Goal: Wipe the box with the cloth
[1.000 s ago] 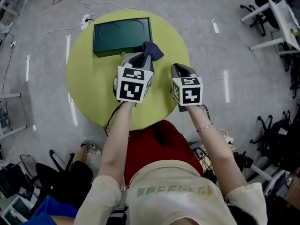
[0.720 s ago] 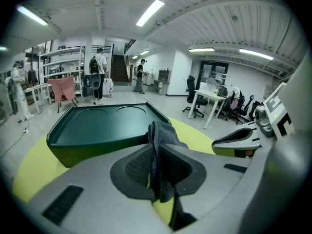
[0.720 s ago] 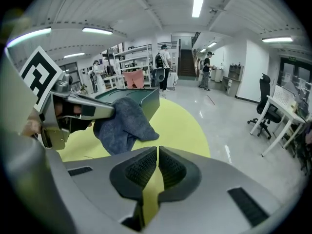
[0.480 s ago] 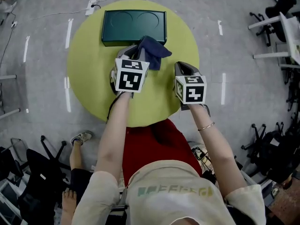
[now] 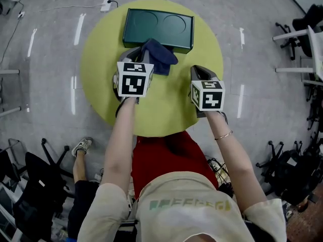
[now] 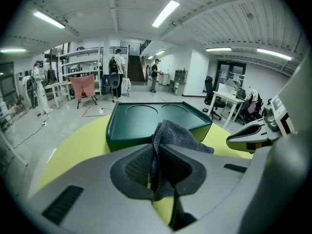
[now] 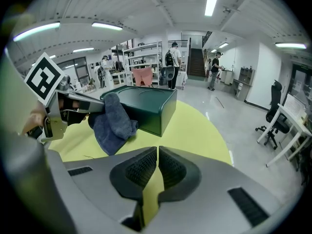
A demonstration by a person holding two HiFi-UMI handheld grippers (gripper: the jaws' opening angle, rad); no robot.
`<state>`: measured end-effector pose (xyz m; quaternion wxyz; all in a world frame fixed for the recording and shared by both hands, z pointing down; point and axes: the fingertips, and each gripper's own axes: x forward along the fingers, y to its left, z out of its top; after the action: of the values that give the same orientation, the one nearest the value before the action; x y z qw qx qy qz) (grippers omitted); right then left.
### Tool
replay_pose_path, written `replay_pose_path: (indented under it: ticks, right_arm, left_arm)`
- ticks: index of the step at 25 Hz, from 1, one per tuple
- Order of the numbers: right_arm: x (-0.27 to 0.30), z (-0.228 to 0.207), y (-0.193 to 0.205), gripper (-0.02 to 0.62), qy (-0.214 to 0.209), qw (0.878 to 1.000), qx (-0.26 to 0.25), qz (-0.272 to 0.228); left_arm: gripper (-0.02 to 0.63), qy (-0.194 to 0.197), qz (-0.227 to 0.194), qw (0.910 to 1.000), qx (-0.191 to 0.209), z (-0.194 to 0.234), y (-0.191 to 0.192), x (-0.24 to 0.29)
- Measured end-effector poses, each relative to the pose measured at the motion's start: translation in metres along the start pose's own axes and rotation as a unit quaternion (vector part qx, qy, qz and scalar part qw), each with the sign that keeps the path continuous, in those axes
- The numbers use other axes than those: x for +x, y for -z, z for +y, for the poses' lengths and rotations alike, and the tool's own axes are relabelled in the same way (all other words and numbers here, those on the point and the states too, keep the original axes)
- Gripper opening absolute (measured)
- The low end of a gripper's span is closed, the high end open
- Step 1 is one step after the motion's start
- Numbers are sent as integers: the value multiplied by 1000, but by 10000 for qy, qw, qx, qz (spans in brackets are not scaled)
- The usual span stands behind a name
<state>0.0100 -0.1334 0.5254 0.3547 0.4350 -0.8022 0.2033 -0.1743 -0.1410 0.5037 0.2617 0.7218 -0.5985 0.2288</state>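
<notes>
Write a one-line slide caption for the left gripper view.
Left gripper, jaws shut on a dark blue-grey towelling cloth, before a dark green rectangular box on a round yellow-green table.

Shows dark green on the box (image 5: 159, 28) just beyond the left gripper (image 6: 155, 165), dark blue-grey on the cloth (image 6: 170, 138) between its grey jaws with their darker ribbed pads. Repeats that grey on the right gripper (image 7: 157, 168). Bears black-and-white square markers on the left cube (image 5: 133, 79) and the right cube (image 5: 208, 96). Spreads yellow-green over the table (image 5: 166, 107) beneath both grippers, pale grey with white stripes over the floor (image 5: 50, 59) around them.
</notes>
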Motion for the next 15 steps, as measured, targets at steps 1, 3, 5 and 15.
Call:
replay_pose_path:
  ticks: [1,3,5,15]
  right_arm:
    - [1,2,-2,40,-6,10000,-10,-1]
    - [4,5,-5,40,-26,10000,-31,-3]
    - [6,8,-8,40,-57,10000,-53,-3]
    - [18,32,-22,40,-202,9996,-179,-12]
  left_arm:
    - [57,-49,-1,10000,-15,6,0,-2]
    - [57,-137,4,9999,-59,17,1,-6]
    - [57,-218,15,9997,-97,28,3,-10]
    - [57,-585,2,9978,-305,75,9,-28]
